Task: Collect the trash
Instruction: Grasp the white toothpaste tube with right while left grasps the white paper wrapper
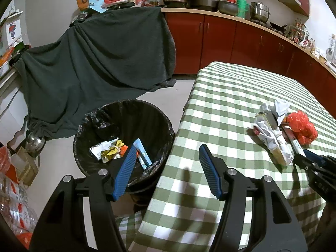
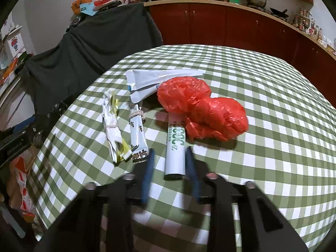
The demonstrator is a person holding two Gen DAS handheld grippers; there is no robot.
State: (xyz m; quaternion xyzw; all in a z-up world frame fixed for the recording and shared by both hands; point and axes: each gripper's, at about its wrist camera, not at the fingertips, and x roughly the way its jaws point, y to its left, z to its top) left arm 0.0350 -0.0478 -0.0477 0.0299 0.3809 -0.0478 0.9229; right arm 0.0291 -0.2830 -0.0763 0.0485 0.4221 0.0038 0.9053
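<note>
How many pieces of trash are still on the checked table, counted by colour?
Red: 1, the crumpled red plastic bag.
White with print: 4, the flat white packet, the tied white-and-yellow wrapper, the tied white sachet and the white tube.
Total: 5

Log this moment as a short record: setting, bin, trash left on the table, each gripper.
setting: green checked tablecloth, kitchen
bin: black lined bin on the floor beside the table, wrappers inside
trash on table: white tube, red plastic bag, tied wrappers, white packet
left gripper: open, empty, between bin and table edge
right gripper: jaws astride the white tube, contact unclear
</note>
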